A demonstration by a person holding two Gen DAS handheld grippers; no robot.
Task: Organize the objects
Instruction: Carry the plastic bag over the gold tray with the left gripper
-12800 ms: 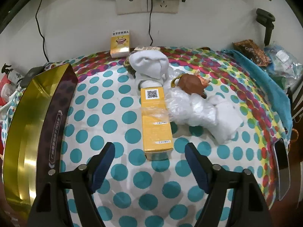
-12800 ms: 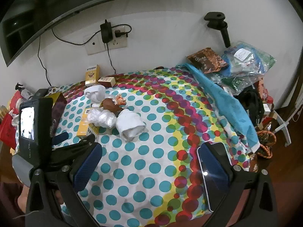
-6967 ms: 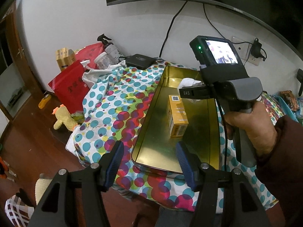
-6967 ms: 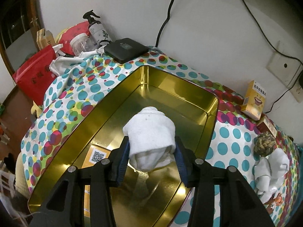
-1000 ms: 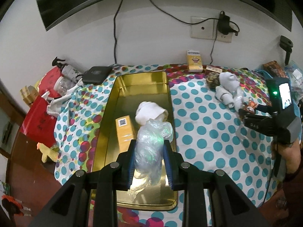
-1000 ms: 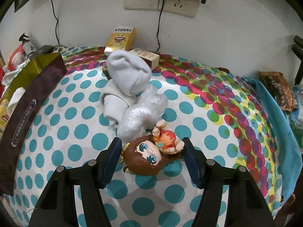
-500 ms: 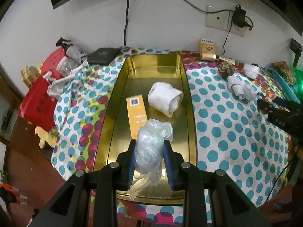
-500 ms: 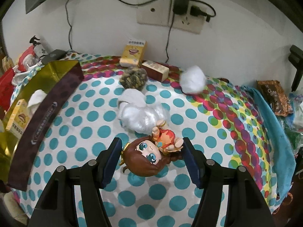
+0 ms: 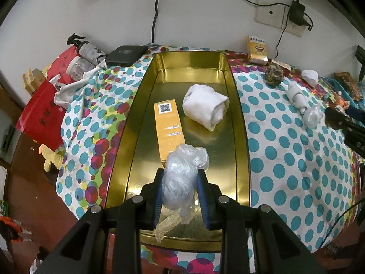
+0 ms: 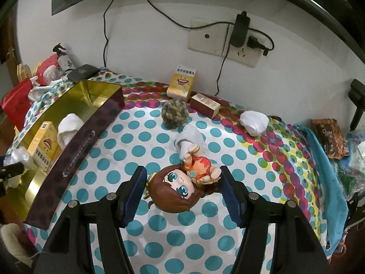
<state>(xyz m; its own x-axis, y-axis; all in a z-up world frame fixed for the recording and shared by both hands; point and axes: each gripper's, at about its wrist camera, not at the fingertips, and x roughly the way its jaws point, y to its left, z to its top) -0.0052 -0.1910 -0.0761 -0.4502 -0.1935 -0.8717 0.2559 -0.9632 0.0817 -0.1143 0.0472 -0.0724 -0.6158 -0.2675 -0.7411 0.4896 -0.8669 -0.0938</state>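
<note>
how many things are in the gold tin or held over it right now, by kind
yellow box: 1
white cloth roll: 1
plastic bag bundle, in the left gripper above the tin: 1
total: 3

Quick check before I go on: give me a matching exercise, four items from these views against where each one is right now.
Items:
1. crumpled plastic bag
2. doll figure
3. yellow box with QR code
4. rolled white towel

Places:
A. lying in the gold tin, left of the towel
B. clamped in the left gripper above the tin's near end
C. lying in the gold tin, toward its right wall
D. clamped in the right gripper over the dotted cloth

Pairs: 1-B, 2-D, 3-A, 4-C
</note>
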